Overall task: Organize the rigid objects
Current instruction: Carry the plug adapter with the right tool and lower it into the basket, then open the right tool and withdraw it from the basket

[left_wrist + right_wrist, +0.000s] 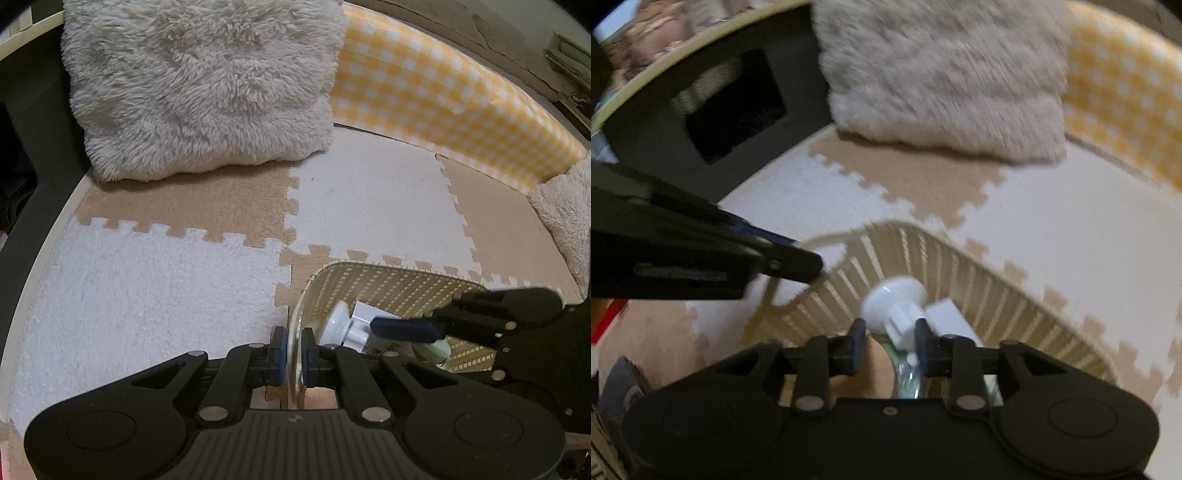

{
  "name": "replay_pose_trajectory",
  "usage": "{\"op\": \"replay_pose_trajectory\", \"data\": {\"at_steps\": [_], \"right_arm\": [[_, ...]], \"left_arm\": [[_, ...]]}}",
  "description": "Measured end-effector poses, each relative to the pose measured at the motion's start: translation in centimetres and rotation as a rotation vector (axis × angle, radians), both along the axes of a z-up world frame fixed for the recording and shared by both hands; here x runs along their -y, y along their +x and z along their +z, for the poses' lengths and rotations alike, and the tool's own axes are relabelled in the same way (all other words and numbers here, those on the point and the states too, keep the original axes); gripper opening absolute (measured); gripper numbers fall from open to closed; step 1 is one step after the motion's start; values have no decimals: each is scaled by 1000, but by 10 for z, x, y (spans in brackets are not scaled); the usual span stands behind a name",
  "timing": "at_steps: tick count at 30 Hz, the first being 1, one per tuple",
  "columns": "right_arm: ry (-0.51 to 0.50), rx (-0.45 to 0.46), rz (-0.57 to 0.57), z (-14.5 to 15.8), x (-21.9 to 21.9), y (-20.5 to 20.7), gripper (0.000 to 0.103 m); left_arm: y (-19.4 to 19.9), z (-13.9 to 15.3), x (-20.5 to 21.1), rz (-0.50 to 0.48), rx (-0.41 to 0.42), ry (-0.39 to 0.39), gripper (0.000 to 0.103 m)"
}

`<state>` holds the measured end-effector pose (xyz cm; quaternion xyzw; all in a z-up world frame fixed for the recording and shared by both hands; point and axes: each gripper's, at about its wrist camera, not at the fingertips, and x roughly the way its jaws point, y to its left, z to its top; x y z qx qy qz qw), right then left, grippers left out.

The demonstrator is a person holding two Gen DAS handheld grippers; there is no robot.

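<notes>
- Fingers of the left gripper (293, 354) are closed on the near rim of a cream woven-plastic basket (388, 284), one blue pad on each side of the wall.
- Fingers of the right gripper (891, 338) pinch the stem of a white knob-shaped object (894, 302), held over the inside of the basket, round head pointing away from the camera.
- Inside the basket, beside the knob, is a white rectangular block (947, 314); below the fingers a clear glassy item (905, 373) and a pale green round item (437, 349) show only in part.
- Basket sits on the floor, on interlocking beige and white foam mat tiles (147, 280).
- At the far edge of the mat lies a fluffy cream cushion (199, 85), with a yellow-and-white checked panel (443, 99) beside it.
</notes>
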<state>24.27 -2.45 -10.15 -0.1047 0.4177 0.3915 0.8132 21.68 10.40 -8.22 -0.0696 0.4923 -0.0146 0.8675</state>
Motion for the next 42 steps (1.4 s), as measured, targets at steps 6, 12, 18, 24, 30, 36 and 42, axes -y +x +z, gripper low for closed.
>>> {"op": "replay_pose_trajectory", "data": {"at_steps": [6, 12, 18, 24, 30, 36, 42], "right_arm": [[-135, 105, 104, -1, -18, 2, 34], [-157, 92, 118, -10, -19, 3, 27], [-116, 116, 104, -13, -27, 1, 26], [-108, 86, 88, -12, -25, 6, 27], [-57, 56, 25, 0, -7, 0, 35], [-4, 51, -54, 21, 18, -14, 45], [59, 75, -166, 51, 50, -37, 54]], "left_arm": [[0, 0, -1, 0, 0, -6, 8], [1, 0, -1, -2, -1, -1, 8], [1, -1, -1, -1, -2, 1, 8], [1, 0, -1, 0, -1, -1, 8], [0, 0, -1, 1, -1, -4, 8], [0, 0, -1, 4, 0, -5, 8], [0, 0, -1, 4, -1, -4, 8]]}}
